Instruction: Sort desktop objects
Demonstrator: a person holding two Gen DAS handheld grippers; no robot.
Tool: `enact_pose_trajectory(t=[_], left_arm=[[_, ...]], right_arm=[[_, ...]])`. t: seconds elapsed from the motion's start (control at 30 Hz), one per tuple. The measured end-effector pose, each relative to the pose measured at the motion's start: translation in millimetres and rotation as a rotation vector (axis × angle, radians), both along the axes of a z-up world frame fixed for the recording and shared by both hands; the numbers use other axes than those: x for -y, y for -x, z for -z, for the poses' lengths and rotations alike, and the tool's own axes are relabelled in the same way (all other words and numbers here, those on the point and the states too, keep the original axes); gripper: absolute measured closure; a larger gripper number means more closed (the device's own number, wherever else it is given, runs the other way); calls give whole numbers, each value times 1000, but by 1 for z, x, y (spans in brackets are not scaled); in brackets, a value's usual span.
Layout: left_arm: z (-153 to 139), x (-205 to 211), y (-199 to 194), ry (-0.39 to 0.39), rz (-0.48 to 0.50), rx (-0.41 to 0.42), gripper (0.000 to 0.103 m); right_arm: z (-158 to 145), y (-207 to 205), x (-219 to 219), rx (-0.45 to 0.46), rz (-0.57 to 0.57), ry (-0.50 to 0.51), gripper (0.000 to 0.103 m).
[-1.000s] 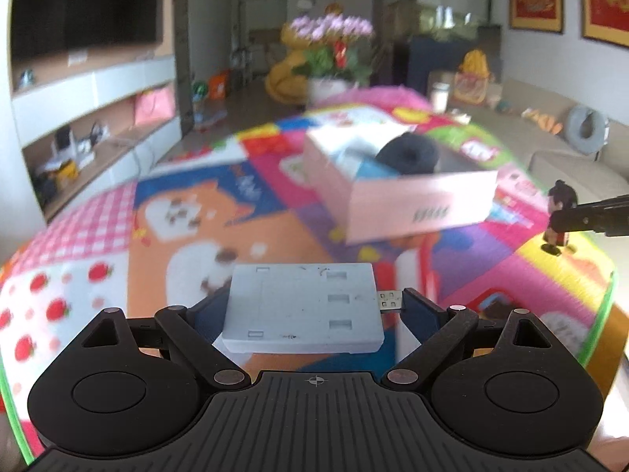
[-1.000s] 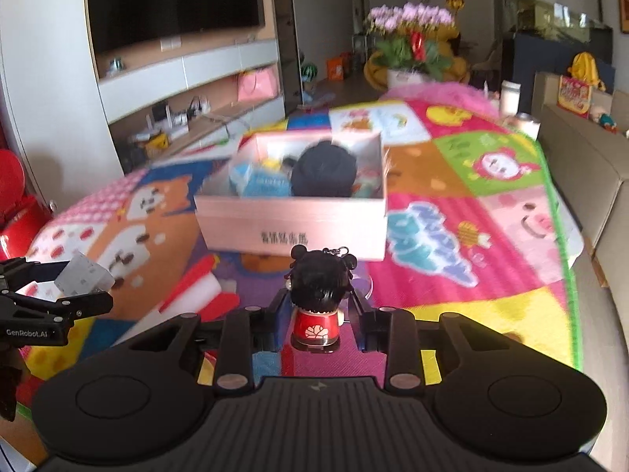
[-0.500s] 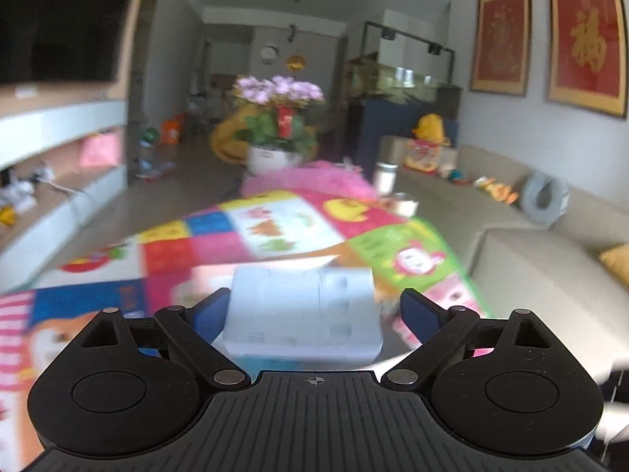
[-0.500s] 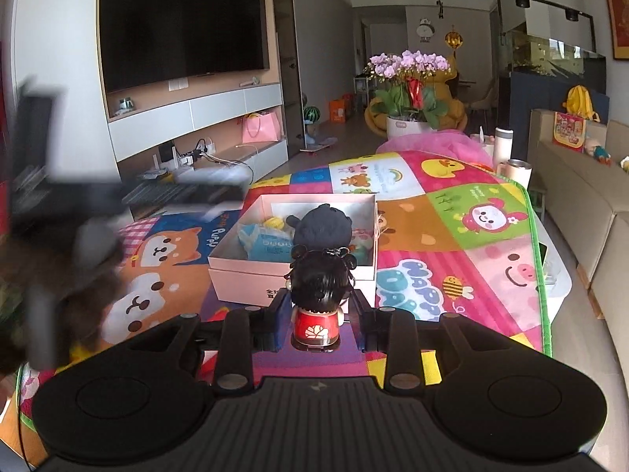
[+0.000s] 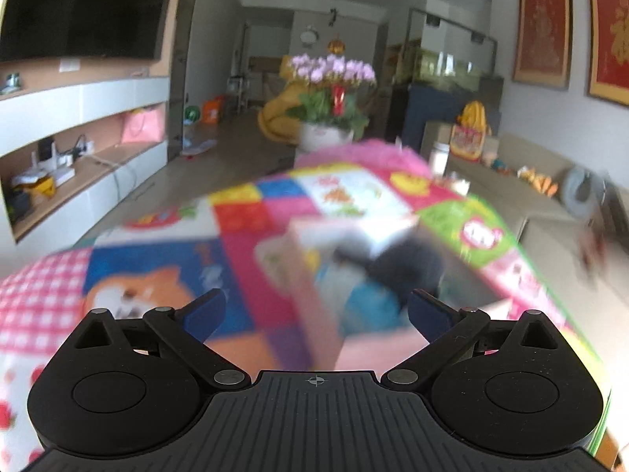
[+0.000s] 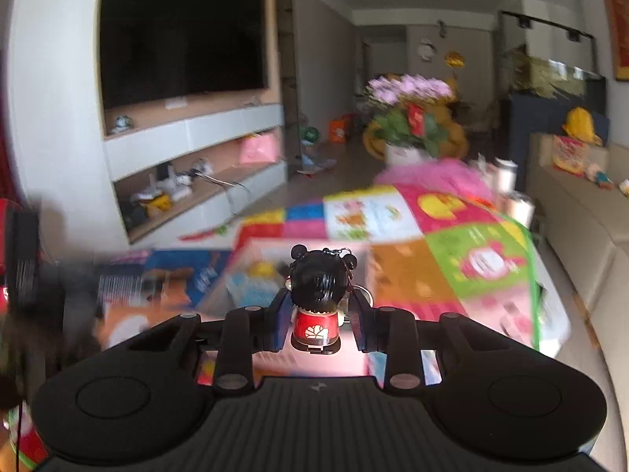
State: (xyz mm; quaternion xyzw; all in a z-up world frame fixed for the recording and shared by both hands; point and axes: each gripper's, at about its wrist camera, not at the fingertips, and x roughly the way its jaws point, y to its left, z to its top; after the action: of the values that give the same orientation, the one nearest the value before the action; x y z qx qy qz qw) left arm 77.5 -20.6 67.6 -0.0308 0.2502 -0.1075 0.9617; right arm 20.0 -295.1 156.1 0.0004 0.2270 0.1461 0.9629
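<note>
My left gripper [image 5: 316, 310] is open and empty, its blue pads spread wide, above the near edge of the pink box [image 5: 310, 303]. The box is blurred; a black round thing [image 5: 409, 263] and something light blue [image 5: 365, 303] lie inside it. The white card reader is not visible. My right gripper [image 6: 316, 314] is shut on a small doll [image 6: 316, 295] with black hair and a red body, held upright in front of the same pink box [image 6: 275, 247]. The left gripper shows as a dark blur at the left of the right wrist view [image 6: 35, 275].
The box sits on a colourful patchwork mat [image 5: 157, 259] covering the table. A beige sofa [image 6: 582, 236] runs along the right. A flower pot [image 5: 326, 133] stands beyond the table's far end. A TV wall with shelves [image 6: 188, 145] is on the left.
My left gripper has opened and no longer holds the white card reader; it has swung over the pink box. My right gripper still holds the doll and has moved closer to the box.
</note>
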Motion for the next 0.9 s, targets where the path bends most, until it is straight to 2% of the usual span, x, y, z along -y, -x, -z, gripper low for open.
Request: enact_pose_trajectory(t=[0.17, 0.23, 0.27, 0.3, 0.37, 0.47, 0.67, 0.77, 0.9], left_arm=[[30, -29, 26, 45, -33, -81, 1], [38, -39, 35, 67, -52, -110, 1], [41, -44, 40, 70, -58, -120, 1], [45, -48, 45, 71, -65, -129, 1], [51, -55, 56, 72, -69, -142, 1], [57, -58, 61, 78, -54, -160, 1], [51, -40, 70, 92, 13, -134, 1], [48, -27, 77, 61, 52, -125, 1], [46, -14, 88, 20, 95, -126, 1]], right_arm=[[-35, -85, -36, -34, -63, -82, 72], [-41, -120, -53, -23, -48, -104, 62], [-42, -134, -62, -9, -25, -94, 50], [-41, -142, -68, -3, -3, -83, 47], [-35, -152, -73, -24, 17, -82, 47], [-20, -143, -66, -60, 18, -103, 45], [9, -94, -37, -92, 50, -51, 33], [24, -63, -26, -91, 51, -10, 24], [43, -20, -21, -73, 32, 63, 18]])
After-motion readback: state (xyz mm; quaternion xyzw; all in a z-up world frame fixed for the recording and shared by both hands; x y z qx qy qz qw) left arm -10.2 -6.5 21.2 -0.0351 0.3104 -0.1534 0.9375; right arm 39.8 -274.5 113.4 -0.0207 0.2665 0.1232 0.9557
